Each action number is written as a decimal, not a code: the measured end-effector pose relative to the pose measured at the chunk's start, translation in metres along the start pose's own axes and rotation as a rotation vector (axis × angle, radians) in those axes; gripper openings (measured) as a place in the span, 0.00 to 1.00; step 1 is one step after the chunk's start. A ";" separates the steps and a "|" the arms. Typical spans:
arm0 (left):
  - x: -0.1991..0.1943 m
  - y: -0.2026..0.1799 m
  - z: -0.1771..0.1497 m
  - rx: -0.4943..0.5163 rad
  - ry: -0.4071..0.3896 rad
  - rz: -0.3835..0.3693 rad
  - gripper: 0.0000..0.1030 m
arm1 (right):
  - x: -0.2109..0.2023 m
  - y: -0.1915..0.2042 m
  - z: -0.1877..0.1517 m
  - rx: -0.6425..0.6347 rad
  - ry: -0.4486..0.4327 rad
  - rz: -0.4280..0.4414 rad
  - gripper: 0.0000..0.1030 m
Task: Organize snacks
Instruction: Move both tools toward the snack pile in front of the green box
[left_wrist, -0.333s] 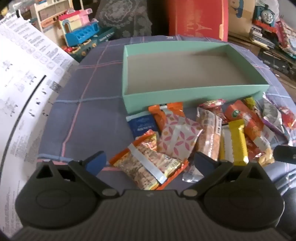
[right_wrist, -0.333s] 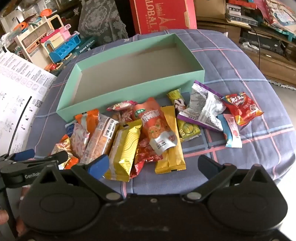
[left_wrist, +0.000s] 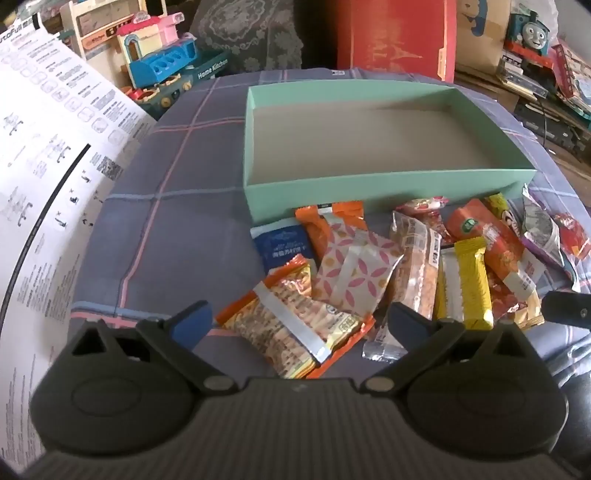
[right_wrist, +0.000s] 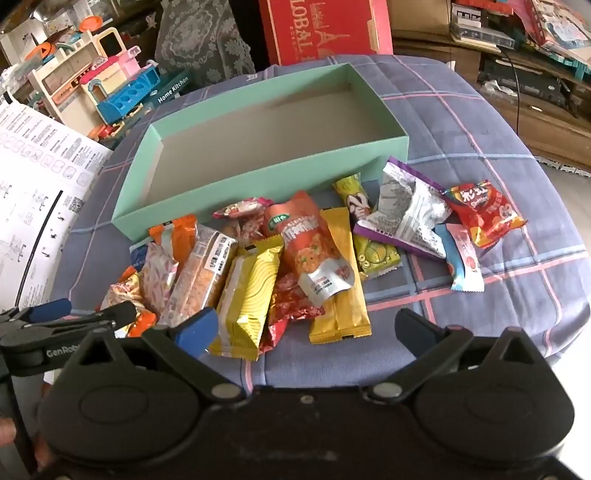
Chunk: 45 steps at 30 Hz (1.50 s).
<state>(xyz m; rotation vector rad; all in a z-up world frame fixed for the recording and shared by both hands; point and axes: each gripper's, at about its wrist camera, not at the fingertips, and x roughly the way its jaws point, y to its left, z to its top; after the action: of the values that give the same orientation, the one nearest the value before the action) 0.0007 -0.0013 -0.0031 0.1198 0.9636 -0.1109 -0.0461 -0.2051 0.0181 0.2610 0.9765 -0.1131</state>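
Note:
An empty mint-green box (left_wrist: 388, 188) (right_wrist: 258, 177) stands on a blue plaid cloth. Several snack packets lie heaped in front of it. My left gripper (left_wrist: 299, 319) is open, its fingers on either side of an orange cracker packet (left_wrist: 295, 317) at the heap's left end. It also shows at the left of the right wrist view (right_wrist: 81, 314). My right gripper (right_wrist: 303, 328) is open and empty above a yellow wafer packet (right_wrist: 251, 295), a red packet (right_wrist: 291, 310) and a golden bar (right_wrist: 341, 284).
A white printed instruction sheet (left_wrist: 40, 177) lies at the left. Toy sets (right_wrist: 110, 88) and a red carton (right_wrist: 325, 29) stand behind the box. A purple-edged silver bag (right_wrist: 406, 210) and a red candy bag (right_wrist: 484, 210) lie at the right.
Both grippers have barely moved; the views are almost the same as before.

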 end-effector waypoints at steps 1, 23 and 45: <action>0.000 0.000 0.000 -0.005 0.003 0.001 1.00 | 0.000 0.000 -0.001 0.001 0.001 -0.001 1.00; 0.003 0.013 0.001 -0.029 0.027 0.007 1.00 | 0.005 0.003 0.002 0.006 0.039 0.018 1.00; 0.017 0.030 0.001 -0.074 0.041 0.046 1.00 | 0.019 0.011 0.010 -0.016 0.085 0.042 1.00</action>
<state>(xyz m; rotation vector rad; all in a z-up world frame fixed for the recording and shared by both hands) 0.0160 0.0270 -0.0150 0.0767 1.0036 -0.0303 -0.0253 -0.1964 0.0091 0.2731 1.0557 -0.0556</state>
